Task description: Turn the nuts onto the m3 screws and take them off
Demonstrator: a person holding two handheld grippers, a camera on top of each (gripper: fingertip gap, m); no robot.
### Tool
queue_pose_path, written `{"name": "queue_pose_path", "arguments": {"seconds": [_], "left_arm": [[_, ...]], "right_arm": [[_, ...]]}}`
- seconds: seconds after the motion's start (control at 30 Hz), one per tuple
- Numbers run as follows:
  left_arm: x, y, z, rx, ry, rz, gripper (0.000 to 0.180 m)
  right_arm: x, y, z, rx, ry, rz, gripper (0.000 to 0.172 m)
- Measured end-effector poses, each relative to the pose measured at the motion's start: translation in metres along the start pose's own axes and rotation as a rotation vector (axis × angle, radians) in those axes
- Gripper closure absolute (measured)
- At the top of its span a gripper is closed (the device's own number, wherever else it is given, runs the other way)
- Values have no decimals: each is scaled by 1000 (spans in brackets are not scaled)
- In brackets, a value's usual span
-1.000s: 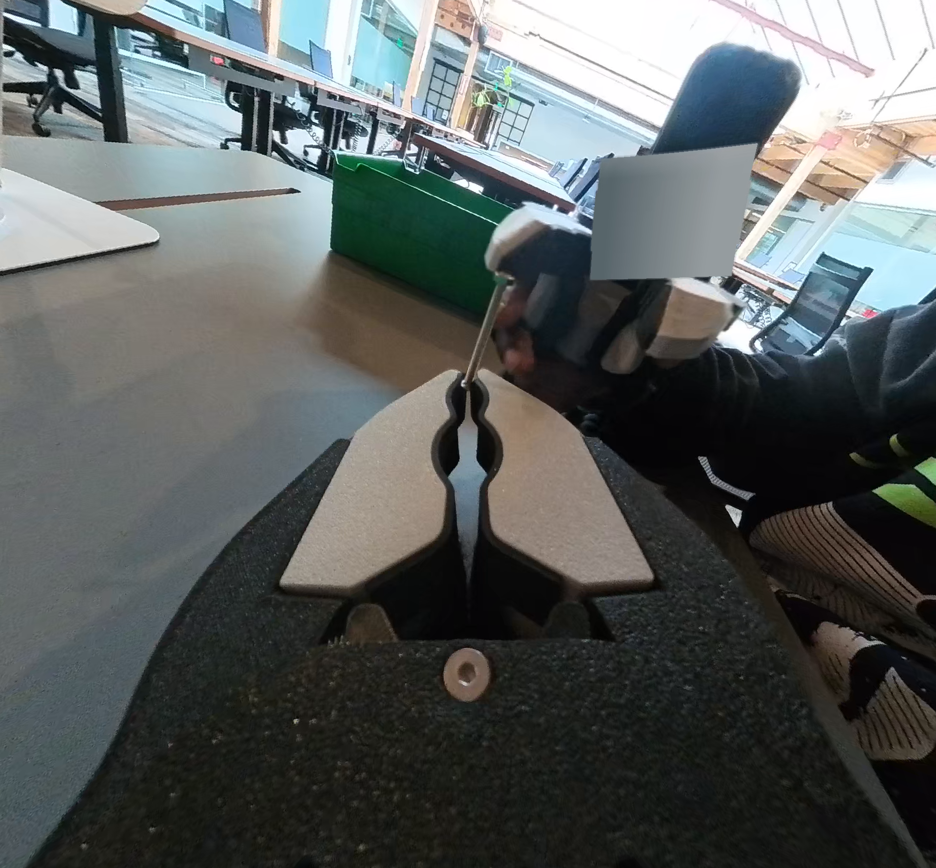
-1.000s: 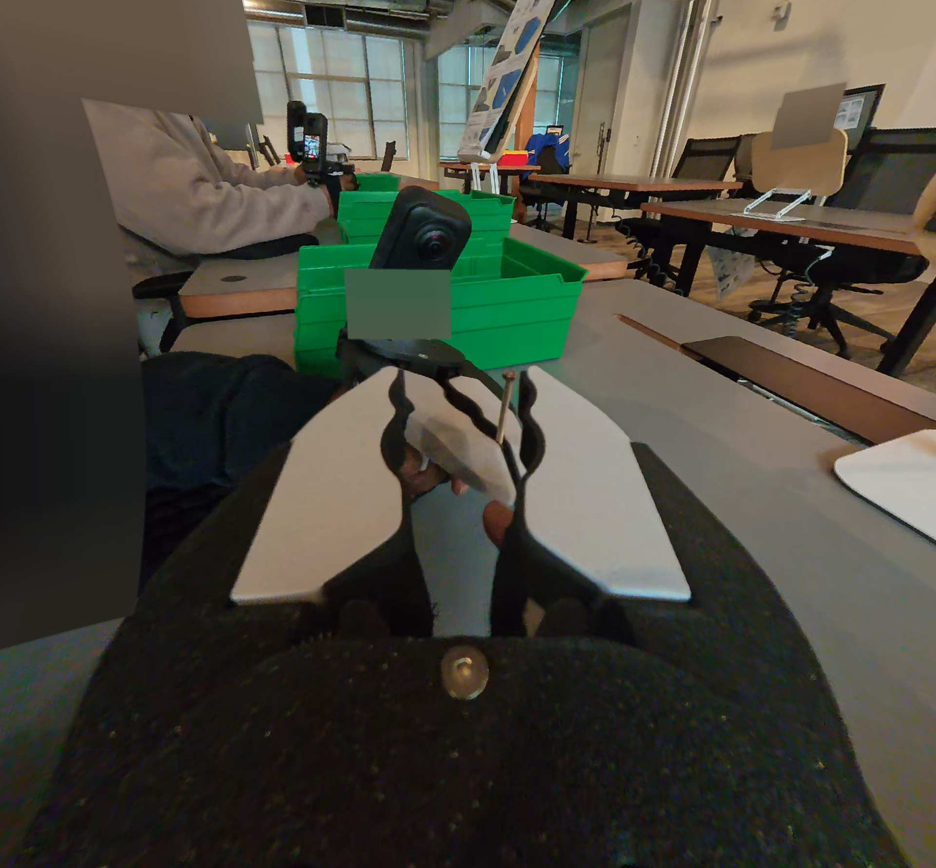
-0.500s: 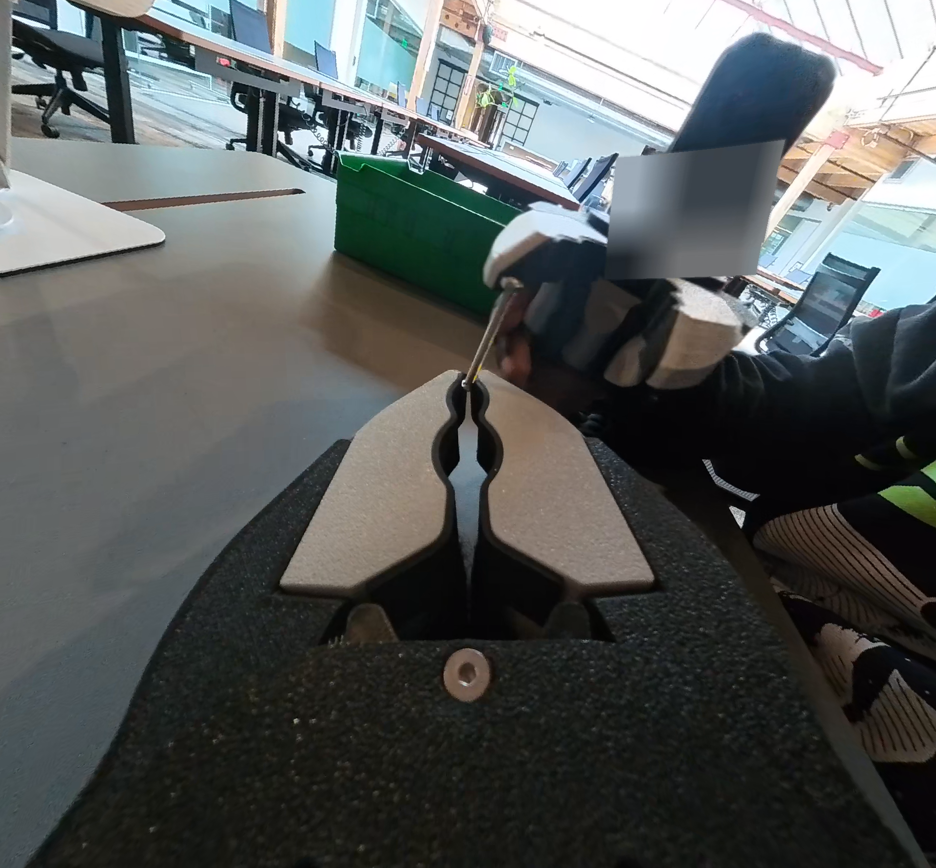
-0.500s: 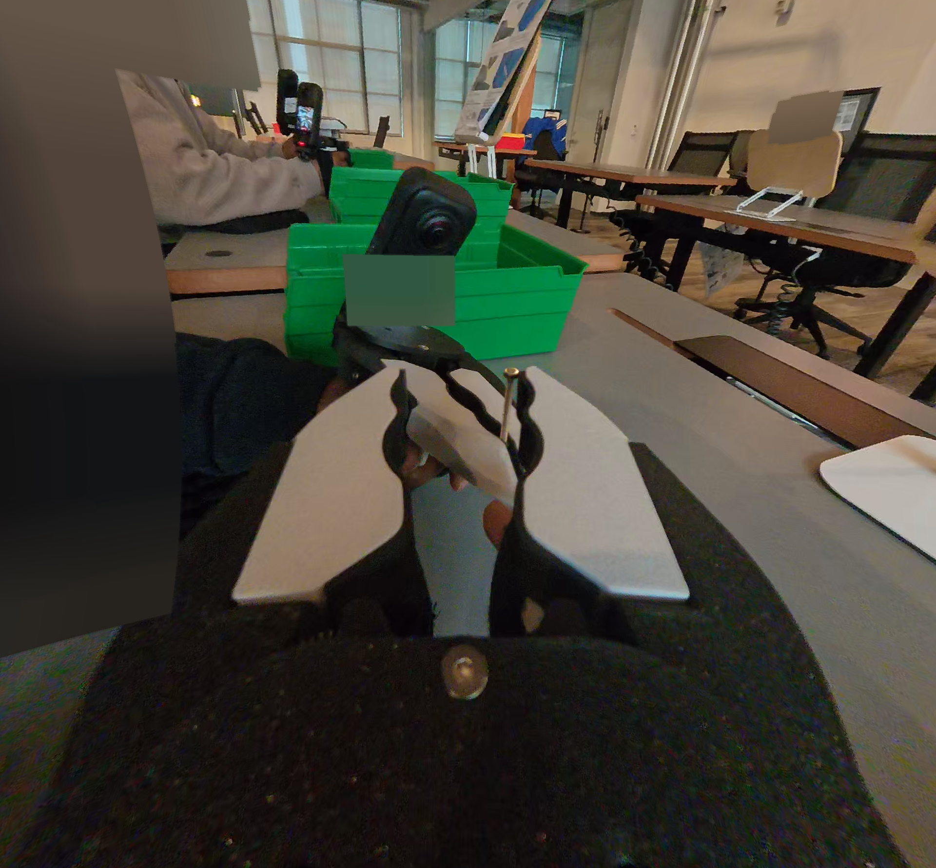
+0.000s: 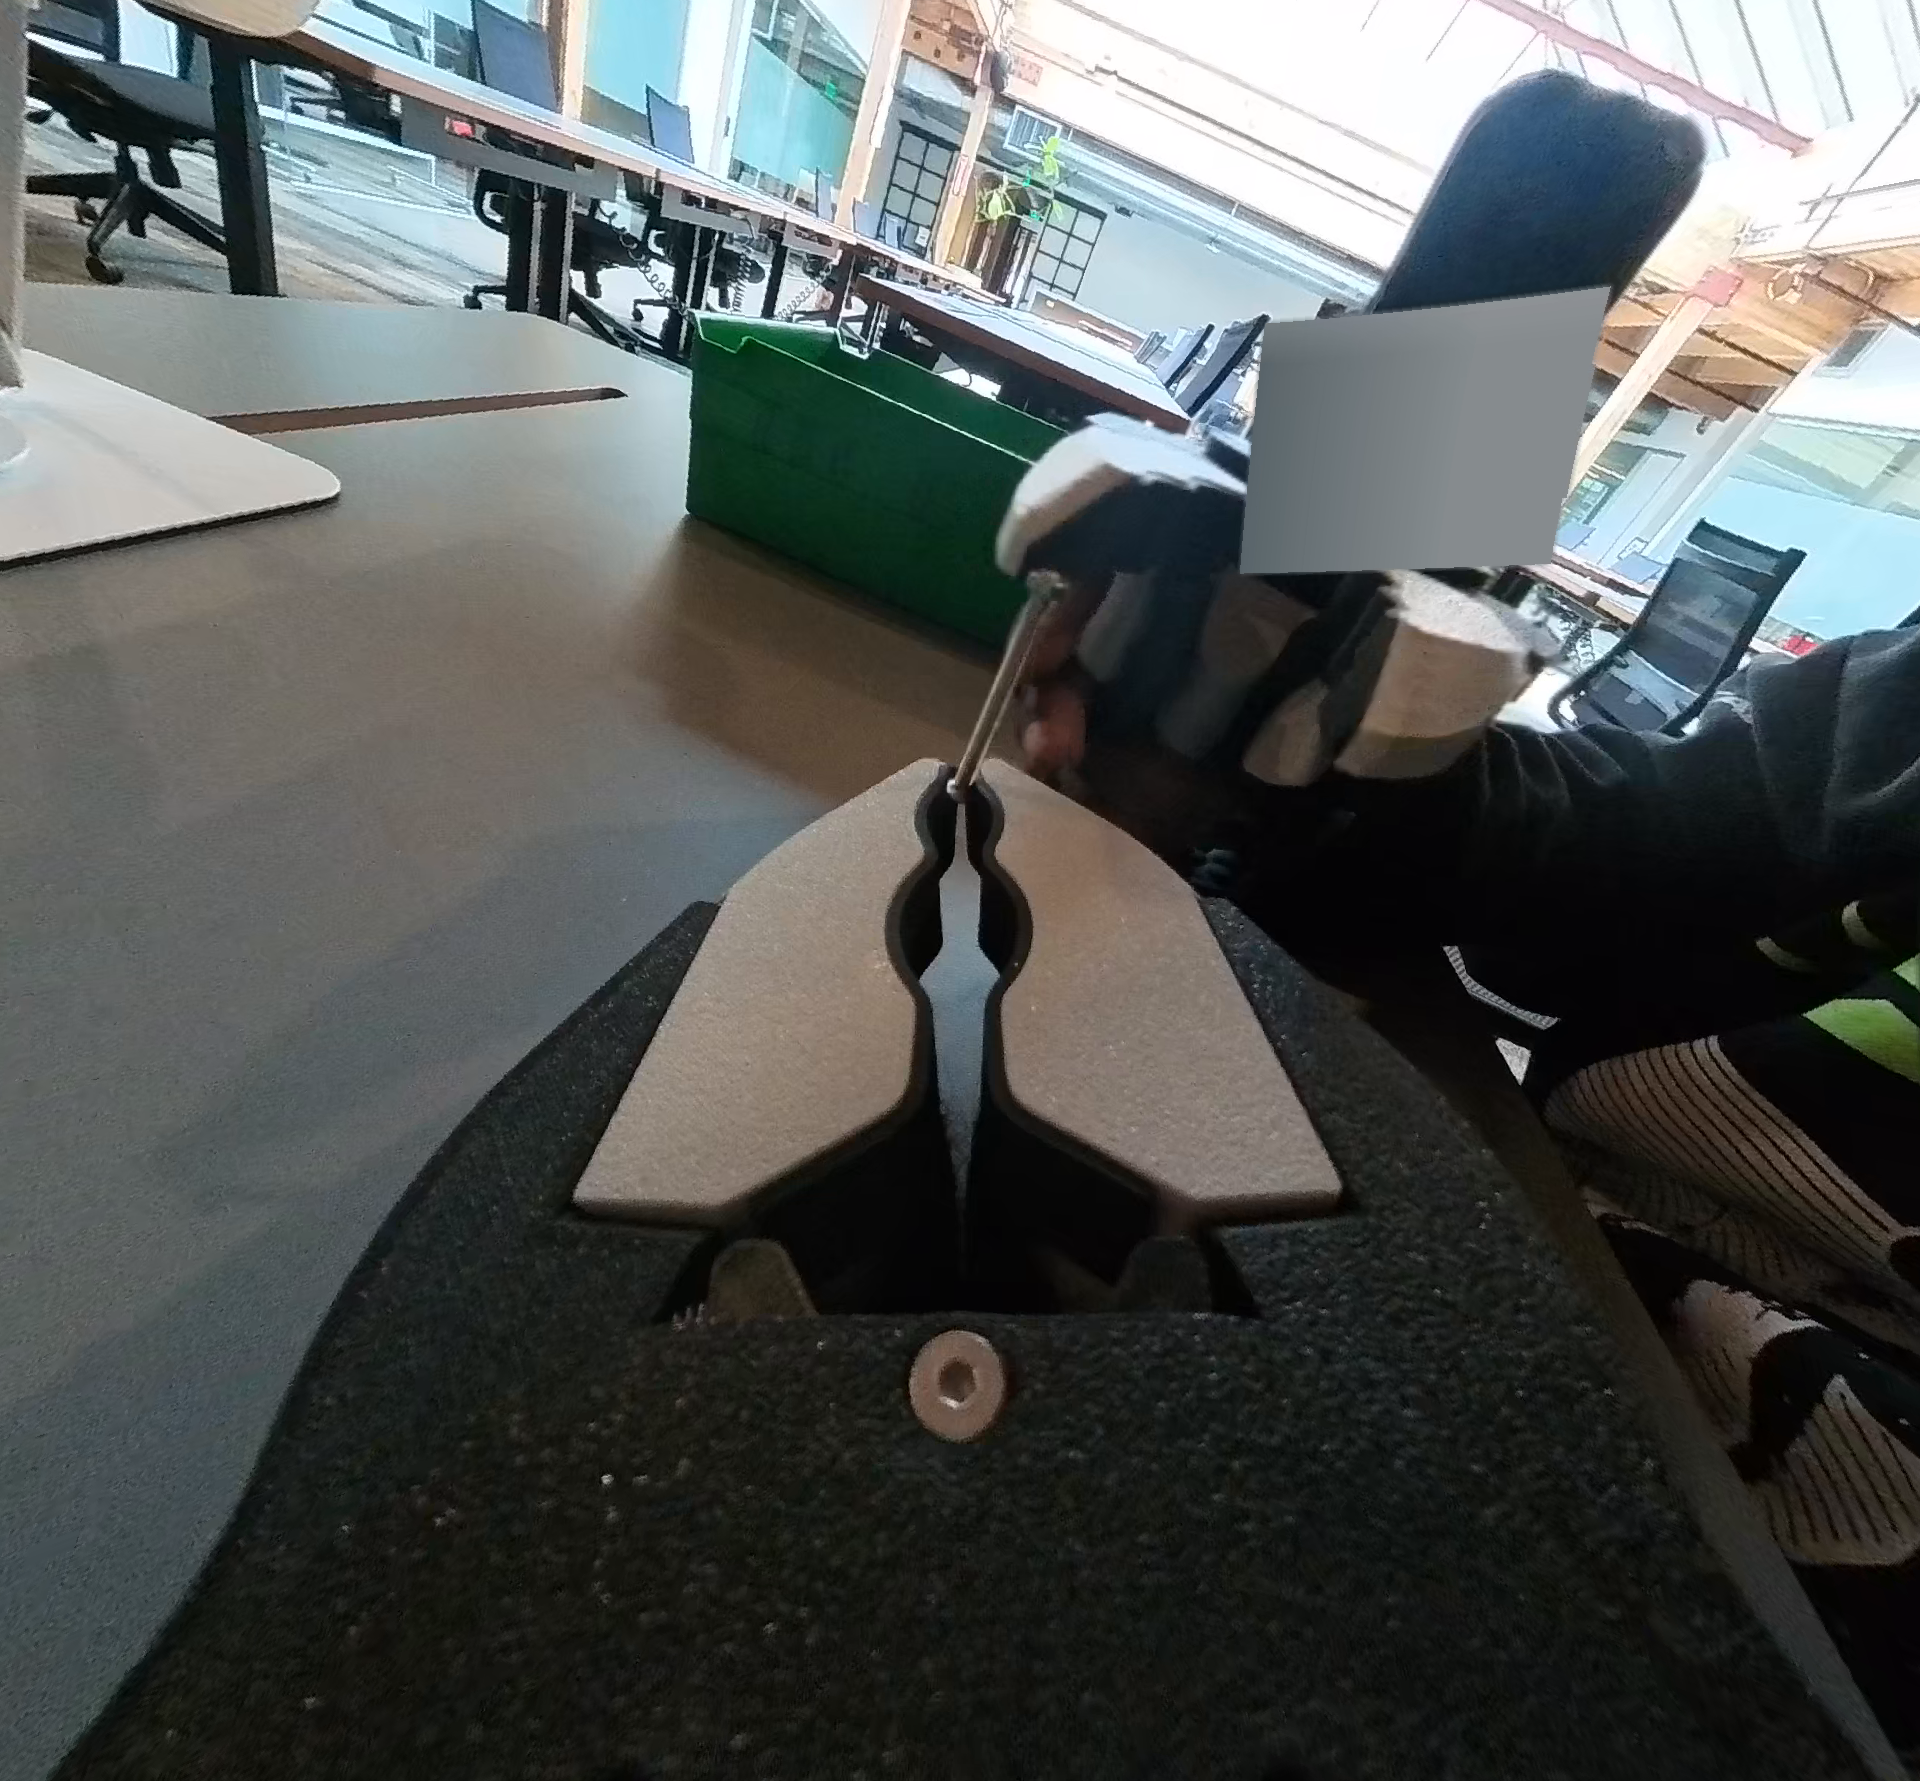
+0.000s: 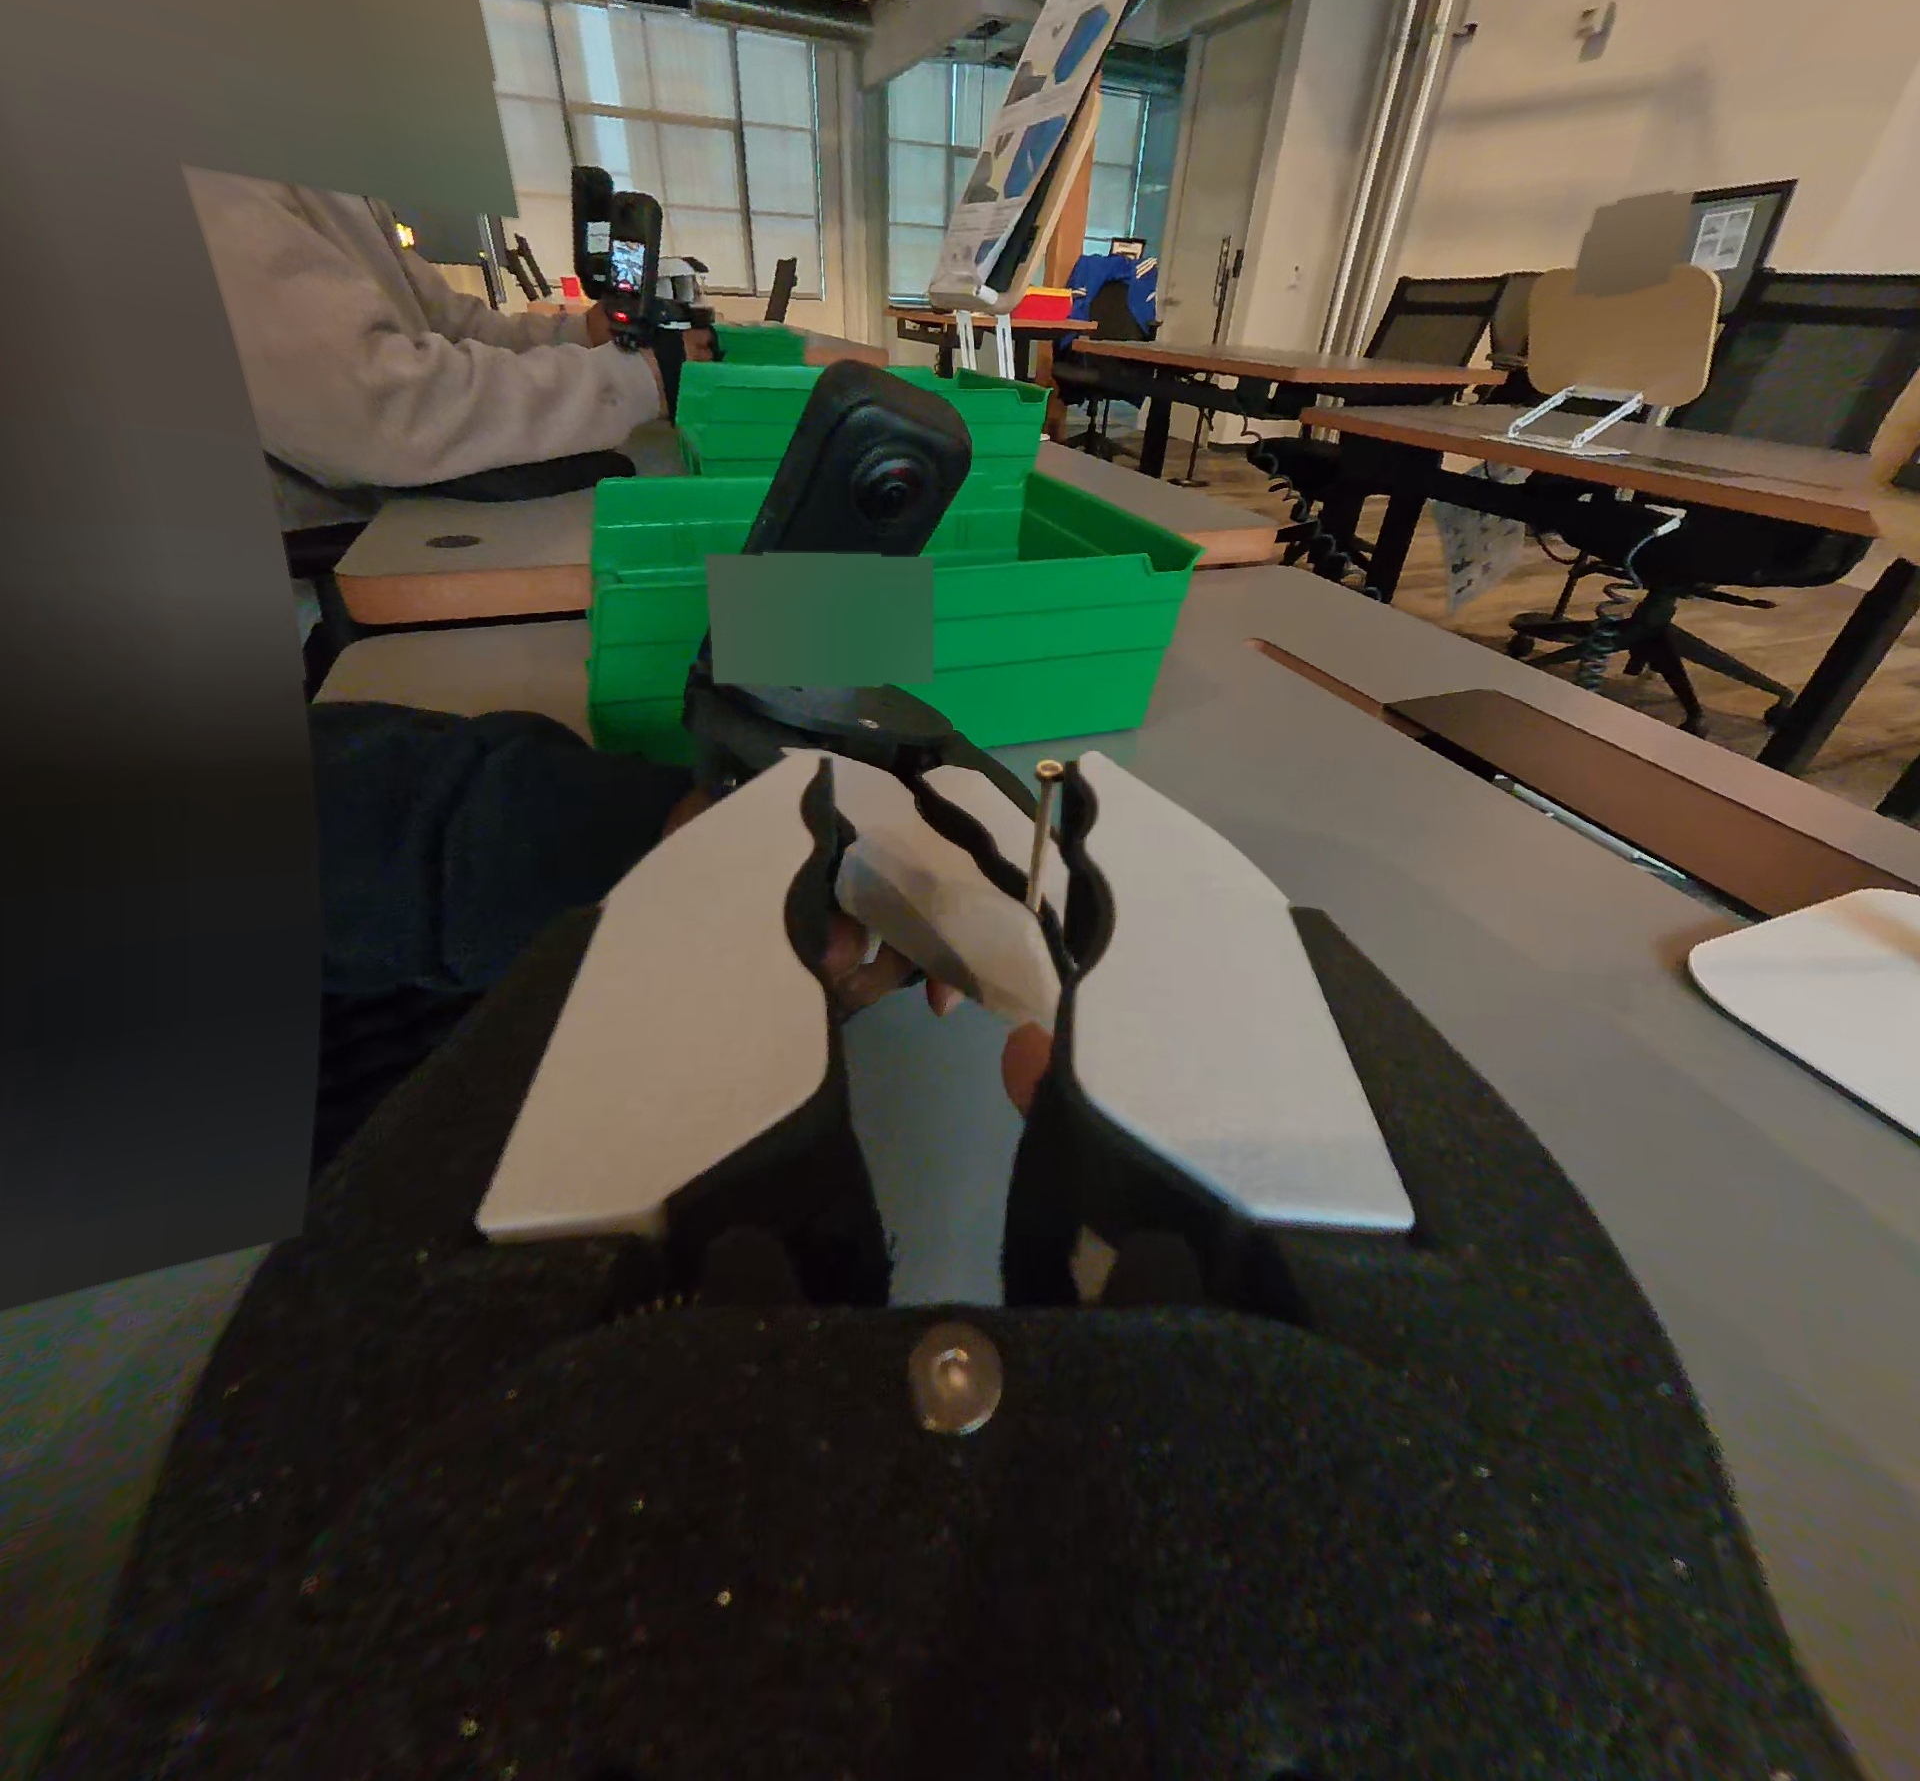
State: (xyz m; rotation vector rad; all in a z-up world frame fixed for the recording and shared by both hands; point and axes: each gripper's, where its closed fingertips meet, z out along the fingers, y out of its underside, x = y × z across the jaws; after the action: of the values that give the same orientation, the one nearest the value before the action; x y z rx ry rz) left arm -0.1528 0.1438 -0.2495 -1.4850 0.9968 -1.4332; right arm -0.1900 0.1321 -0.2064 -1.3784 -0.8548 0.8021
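My left claw [image 5: 957,789] is clenched on the screw [image 5: 1003,687], standing up over the worktop [image 5: 364,744]. My right claw [image 6: 951,801] gapes around it, gripping nothing. I see no nut, so threading seems undone.

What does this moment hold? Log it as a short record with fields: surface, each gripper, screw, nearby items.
surface: grey table
left gripper: shut on a thin metal screw at its tips
screw: slanting up from the left gripper, head on top
right gripper: jaws apart, one fingertip close to the screw head; contact unclear
nut: cannot tell
nearby: green bin; white flat base
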Motion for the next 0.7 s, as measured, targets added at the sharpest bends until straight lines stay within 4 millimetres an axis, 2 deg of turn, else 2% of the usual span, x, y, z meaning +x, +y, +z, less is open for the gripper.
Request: {"name": "queue_pose_path", "arguments": {"seconds": [0.07, 0.17, 0.33, 0.47, 0.7], "left_arm": [[-1, 0, 0, 3, -3, -2, 180], [0, 0, 0, 1, 0, 0, 180], [2, 1, 0, -5, 9, 4, 180], [3, 1, 1, -10, 16, 7, 179], [2, 0, 0, -2, 8, 3, 180]], "right_arm": [[-2, -2, -5, 11, -10, 11, 141], [0, -2, -8, 23, 3, 18, 143], [5, 1, -3, 16, 22, 9, 127], [2, 3, 3, 5, 1, 9, 124], [0, -1, -12, 12, -2, 22, 147]]}}
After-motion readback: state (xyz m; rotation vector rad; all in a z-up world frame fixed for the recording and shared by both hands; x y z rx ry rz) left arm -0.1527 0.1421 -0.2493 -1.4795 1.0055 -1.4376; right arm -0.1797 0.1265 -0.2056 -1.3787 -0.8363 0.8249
